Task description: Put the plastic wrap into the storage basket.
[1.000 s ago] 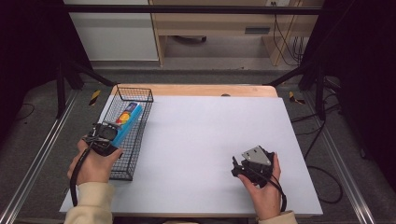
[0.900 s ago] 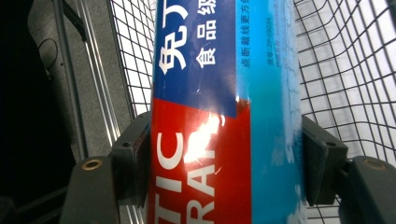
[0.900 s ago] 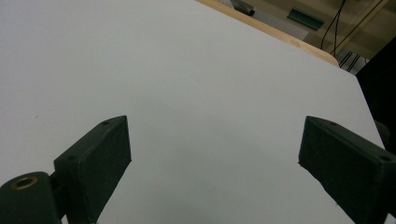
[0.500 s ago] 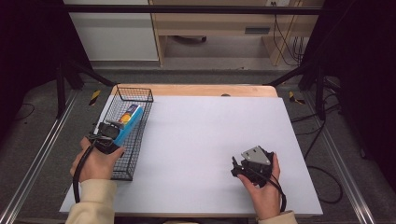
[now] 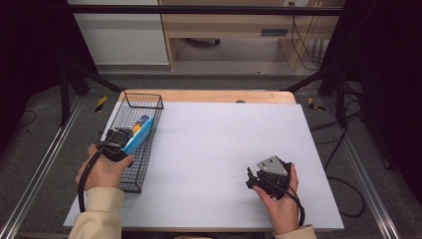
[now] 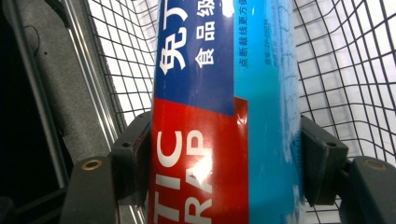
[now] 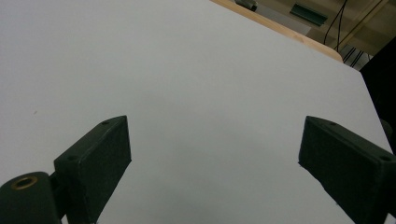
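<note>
Box of plastic wrap sitting clamped between left gripper jaws, inside wire basket, long axis running along basket toward far end. Right gripper resting wide open, holding nothing, well apart over white table.

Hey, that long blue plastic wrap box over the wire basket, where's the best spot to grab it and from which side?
Probably across its narrow width near the end closest to the person, coming from above the wire basket. The plastic wrap box is long, slim and flat-sided, so jaws close squarely on opposite long faces. The left gripper grips it this way, one jaw on each side.
</note>
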Demonstrator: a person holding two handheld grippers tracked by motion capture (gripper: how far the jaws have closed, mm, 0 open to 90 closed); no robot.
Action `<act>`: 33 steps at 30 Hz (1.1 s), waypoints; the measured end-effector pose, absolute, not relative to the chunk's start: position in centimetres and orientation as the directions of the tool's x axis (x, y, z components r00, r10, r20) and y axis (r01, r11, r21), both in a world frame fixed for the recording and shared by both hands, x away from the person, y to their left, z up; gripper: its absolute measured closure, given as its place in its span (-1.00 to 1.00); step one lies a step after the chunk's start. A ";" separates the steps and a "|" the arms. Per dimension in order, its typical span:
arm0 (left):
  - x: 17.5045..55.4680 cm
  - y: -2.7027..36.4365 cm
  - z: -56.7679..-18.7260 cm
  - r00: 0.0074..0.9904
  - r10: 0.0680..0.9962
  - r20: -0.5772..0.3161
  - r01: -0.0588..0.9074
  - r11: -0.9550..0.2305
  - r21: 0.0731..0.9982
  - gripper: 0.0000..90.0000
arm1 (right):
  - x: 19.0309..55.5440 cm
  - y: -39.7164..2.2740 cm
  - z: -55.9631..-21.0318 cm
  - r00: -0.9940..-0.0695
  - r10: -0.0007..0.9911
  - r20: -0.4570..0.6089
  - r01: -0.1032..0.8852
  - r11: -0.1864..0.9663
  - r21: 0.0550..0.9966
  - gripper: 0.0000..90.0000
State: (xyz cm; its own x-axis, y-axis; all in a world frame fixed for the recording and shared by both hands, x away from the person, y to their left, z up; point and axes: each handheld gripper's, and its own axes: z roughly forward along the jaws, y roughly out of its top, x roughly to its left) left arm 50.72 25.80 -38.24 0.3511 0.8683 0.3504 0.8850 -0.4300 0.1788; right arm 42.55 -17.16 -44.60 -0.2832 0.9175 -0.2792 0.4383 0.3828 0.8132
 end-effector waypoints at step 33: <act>45.0 18.3 -33.8 0.604 0.780 0.161 0.468 -0.512 0.720 -0.83 | 42.5 -18.4 -44.4 -0.249 0.930 -0.272 0.444 0.359 0.821 -0.89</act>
